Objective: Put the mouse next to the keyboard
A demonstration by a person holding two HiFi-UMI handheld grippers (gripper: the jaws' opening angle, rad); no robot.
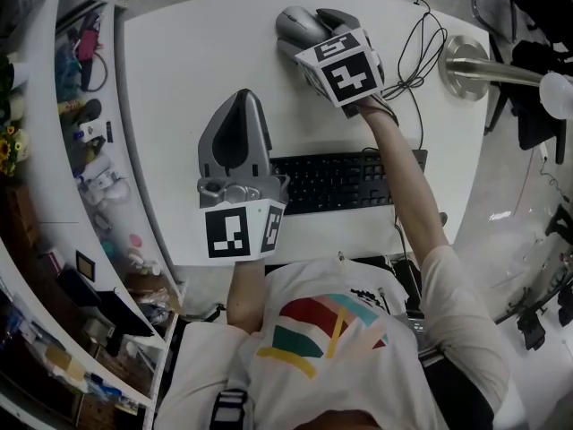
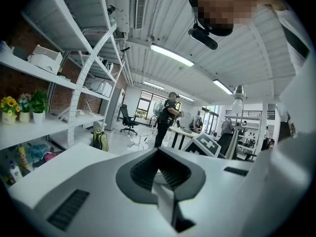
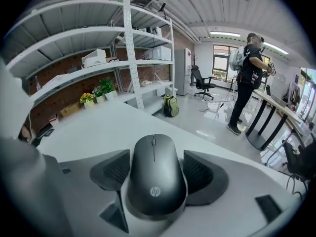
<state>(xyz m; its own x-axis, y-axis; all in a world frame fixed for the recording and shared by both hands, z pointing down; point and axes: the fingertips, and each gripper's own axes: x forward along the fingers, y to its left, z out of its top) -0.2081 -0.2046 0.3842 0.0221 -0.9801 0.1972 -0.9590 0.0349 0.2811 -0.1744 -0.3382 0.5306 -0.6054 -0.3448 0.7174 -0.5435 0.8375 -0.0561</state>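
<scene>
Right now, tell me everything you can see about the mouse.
The mouse is dark grey, matte plastic, with a smooth rounded back, a thin scroll wheel between its two buttons and a small logo near the rear. It lies flat on the white table near the far edge, well beyond the keyboard. The right gripper straddles it with jaws wide. Its pads sit close beside both flanks, and contact is unclear.

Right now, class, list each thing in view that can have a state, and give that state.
right tongs: open, straddling the mouse
mouse: flat on the table, not gripped
left tongs: shut, empty
keyboard: flat, untouched
cable: loose, tangled
</scene>
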